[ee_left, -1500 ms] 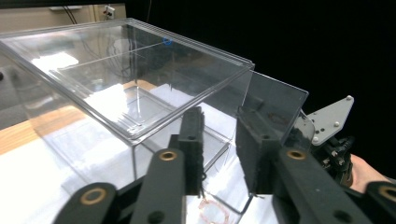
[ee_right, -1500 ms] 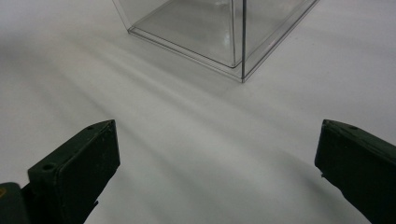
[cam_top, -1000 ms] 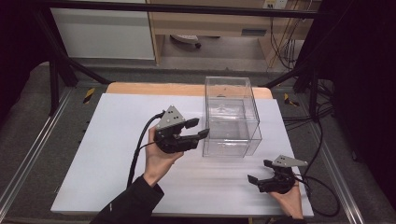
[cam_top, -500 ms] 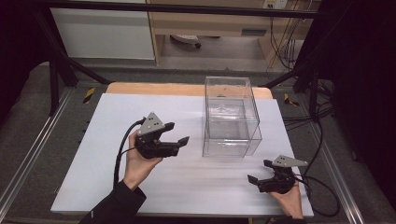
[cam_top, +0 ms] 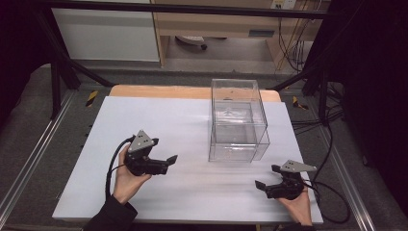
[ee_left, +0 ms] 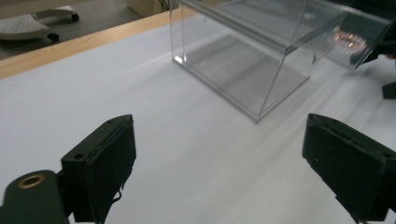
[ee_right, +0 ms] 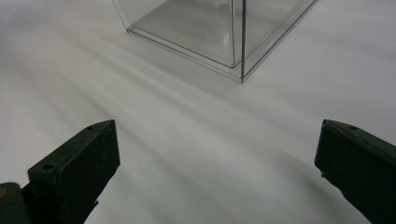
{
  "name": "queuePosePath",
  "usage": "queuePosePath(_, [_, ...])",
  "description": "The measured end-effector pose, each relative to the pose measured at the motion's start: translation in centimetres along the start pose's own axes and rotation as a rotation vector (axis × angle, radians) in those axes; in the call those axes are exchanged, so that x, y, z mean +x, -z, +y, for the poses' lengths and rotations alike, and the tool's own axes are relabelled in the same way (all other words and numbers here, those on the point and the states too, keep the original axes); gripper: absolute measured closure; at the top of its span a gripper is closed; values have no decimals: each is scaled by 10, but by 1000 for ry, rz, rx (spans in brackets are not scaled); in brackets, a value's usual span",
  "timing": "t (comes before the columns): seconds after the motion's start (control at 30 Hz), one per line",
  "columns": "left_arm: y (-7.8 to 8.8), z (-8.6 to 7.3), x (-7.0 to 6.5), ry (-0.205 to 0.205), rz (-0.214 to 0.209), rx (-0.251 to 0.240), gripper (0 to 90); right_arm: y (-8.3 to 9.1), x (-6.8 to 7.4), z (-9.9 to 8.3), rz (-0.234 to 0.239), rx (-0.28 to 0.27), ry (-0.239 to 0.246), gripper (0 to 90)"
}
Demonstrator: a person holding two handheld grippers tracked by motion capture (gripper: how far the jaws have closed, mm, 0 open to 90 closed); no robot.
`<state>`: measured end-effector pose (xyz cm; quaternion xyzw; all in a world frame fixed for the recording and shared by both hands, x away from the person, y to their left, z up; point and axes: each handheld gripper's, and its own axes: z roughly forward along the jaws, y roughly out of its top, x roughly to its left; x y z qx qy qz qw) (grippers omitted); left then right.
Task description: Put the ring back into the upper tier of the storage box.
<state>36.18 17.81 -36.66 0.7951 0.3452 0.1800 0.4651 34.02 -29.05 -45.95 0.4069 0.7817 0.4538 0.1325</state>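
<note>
clear box (cam_top: pixel 238 122), both grippers withdrawn.
left gripper (cam_top: pixel 169 162) jaws just opened wide, empty; right gripper (cam_top: pixel 267 177) wide, empty: keep clear of box.

Overhead light brightens the white table sheet (cam_top: pixel 192 120) against dark surroundings, with glare on the clear box (cam_top: pixel 238 120), soft streaked shadows beneath it, and slightly blurred near jaws.
</note>
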Motion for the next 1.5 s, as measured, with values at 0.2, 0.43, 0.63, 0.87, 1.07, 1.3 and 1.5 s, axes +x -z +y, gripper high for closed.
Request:
queuePosePath(0.2, [4,-25,9,9,16,34,77,0,0,0,-1,1,1,5])
queuePosePath(0.43, [11,-54,20,18,34,62,76,0,0,0,-1,0,1,5])
queuePosePath(0.63, [21,-77,33,41,38,78,77,0,0,0,-2,1,-2,5])
queuePosePath(0.87, [30,-95,47,57,47,93,77,0,0,0,-2,0,-1,5])
queuePosePath(1.07, [35,-108,55,64,42,98,77,0,0,0,-2,2,0,5])
queuePosePath(1.3, [37,-116,61,84,41,99,77,-1,0,0,-1,5,-1,5])
queuePosePath(1.5, [36,-117,60,75,39,111,77,-1,0,0,-1,6,-2,4])
